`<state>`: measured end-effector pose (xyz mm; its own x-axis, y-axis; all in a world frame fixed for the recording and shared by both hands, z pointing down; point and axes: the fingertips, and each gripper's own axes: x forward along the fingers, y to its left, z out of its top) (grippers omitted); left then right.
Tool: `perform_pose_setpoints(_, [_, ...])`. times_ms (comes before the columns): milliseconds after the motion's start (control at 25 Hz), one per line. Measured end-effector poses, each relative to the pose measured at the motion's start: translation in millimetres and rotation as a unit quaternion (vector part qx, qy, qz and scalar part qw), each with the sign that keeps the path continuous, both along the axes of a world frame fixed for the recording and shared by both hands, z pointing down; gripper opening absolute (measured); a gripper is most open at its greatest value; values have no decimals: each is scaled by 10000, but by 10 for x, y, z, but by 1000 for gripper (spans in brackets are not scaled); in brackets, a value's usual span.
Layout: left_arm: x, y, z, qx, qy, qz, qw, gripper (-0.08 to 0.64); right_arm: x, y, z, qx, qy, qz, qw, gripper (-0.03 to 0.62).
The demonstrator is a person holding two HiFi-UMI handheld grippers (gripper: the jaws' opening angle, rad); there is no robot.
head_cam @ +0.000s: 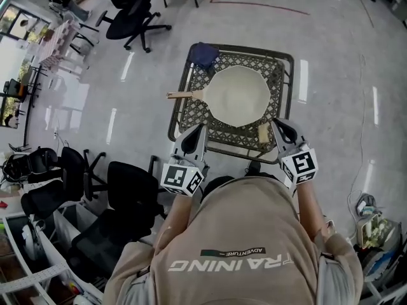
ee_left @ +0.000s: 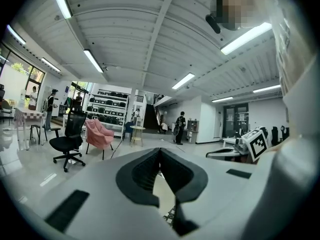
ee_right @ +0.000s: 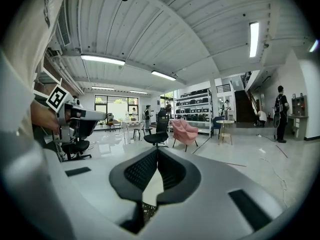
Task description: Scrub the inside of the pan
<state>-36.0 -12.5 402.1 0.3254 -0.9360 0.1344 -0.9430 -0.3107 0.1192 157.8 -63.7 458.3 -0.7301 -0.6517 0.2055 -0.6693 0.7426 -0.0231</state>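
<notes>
A cream pan (head_cam: 238, 95) with a wooden handle (head_cam: 184, 94) pointing left lies on a small black mesh table (head_cam: 219, 132). A dark blue cloth (head_cam: 205, 54) sits on the table's far left corner, and a small tan sponge (head_cam: 262, 132) lies near its front right edge. My left gripper (head_cam: 197, 130) hovers over the front left edge, jaws together and empty. My right gripper (head_cam: 278, 124) is at the front right edge, beside the sponge, also shut and empty. In the left gripper view the jaws (ee_left: 160, 150) meet at their tips; in the right gripper view they (ee_right: 157, 150) do the same.
Black office chairs stand at the far left (head_cam: 130, 18) and close at my left (head_cam: 127, 196). A pink armchair (ee_left: 98, 134) and several people are across the glossy floor. A cable lies on the floor at the right (head_cam: 356, 189).
</notes>
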Motion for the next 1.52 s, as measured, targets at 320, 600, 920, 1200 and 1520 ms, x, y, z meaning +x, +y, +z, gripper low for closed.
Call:
perform_pose_setpoints(320, [-136, -193, 18, -44, 4, -257, 9997, 18, -205, -288, 44, -66, 26, -347, 9994, 17])
perform_pose_setpoints(600, [-472, -356, 108, -109, 161, -162, 9997, 18, -499, -409, -53, 10, 204, -294, 9994, 17])
perform_pose_setpoints(920, [-857, -927, 18, 134, 294, 310, 9990, 18, -793, -686, -276, 68, 399, 285, 9988, 17])
perform_pose_setpoints(1200, [-1106, -1231, 171, 56, 419, 807, 9958, 18, -1044, -859, -407, 34, 530, 832, 9951, 17])
perform_pose_setpoints(1520, [-1127, -1479, 399, -51, 577, 1081, 9925, 18, -1045, -761, -135, -425, 816, 832, 9923, 18])
